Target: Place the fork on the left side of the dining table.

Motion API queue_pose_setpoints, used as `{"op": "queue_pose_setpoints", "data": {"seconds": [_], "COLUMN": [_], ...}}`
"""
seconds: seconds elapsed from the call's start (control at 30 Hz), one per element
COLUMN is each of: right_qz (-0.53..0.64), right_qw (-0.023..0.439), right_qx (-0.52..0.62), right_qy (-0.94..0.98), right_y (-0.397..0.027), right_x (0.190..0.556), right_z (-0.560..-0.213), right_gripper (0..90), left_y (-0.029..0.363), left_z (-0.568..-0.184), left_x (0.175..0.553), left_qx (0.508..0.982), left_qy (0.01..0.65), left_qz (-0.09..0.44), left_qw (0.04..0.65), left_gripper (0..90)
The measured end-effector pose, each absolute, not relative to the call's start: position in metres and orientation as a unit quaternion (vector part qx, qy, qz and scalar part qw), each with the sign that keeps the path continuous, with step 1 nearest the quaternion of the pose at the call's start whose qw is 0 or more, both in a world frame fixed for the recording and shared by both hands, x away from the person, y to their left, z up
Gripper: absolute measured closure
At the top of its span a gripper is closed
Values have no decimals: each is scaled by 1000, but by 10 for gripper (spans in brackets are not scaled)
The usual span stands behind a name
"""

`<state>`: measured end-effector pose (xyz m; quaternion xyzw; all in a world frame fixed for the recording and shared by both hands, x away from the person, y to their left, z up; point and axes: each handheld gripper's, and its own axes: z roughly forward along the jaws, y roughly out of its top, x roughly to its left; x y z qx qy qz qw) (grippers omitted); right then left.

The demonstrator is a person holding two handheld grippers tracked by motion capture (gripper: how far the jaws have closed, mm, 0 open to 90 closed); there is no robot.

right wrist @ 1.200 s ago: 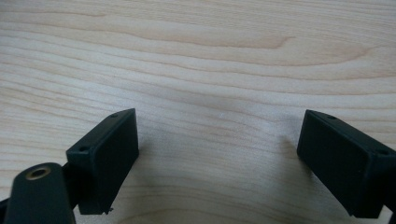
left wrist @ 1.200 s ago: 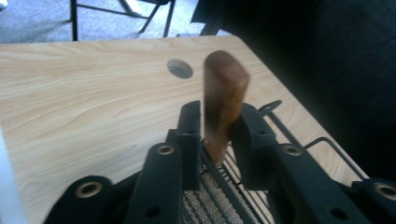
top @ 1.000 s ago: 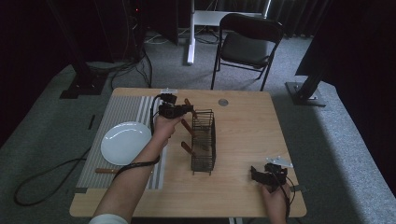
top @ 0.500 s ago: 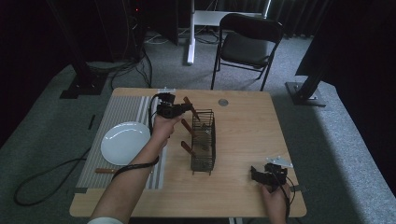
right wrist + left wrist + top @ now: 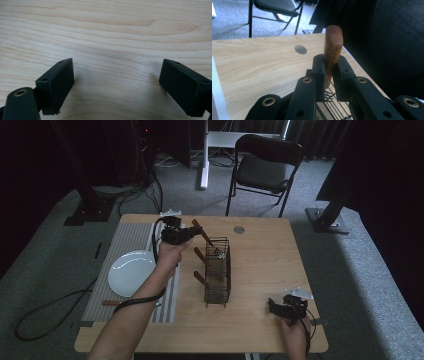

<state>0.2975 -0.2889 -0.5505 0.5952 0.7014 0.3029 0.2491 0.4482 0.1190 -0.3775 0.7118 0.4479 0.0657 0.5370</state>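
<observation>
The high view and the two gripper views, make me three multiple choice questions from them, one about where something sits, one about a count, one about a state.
1. Where is the white plate?
A. On the grey striped mat at the table's left
B. Inside the wire rack
C. On the chair seat

2. How many wooden-handled utensils lean in the wire rack, besides the one being held?
A. None
B. Two
C. Five

3. What state is the left tool in?
A. Open over bare wood
B. Shut on the wooden handle
C. Lying flat on the plate

Answers:
1. A, the high view shows the plate resting on the mat.
2. B, two brown handles stick out of the rack's left side.
3. B, the left gripper view shows both jaws pressed against the handle; the right tool is the open one, over bare tabletop.
</observation>
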Motion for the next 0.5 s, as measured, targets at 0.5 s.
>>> {"op": "queue_pose_setpoints", "data": {"seconds": [0.5], "right_qz": [303], "right_qw": [249], "right_qx": [595], "right_qy": [701], "right_y": [-289], "right_x": [298], "right_z": [-551], "right_gripper": [122], "left_y": [141], "left_z": [-347], "left_x": [432], "left_qx": [687], "left_qy": [452], "left_qz": [78], "left_qw": [563], "left_gripper": [805]}}
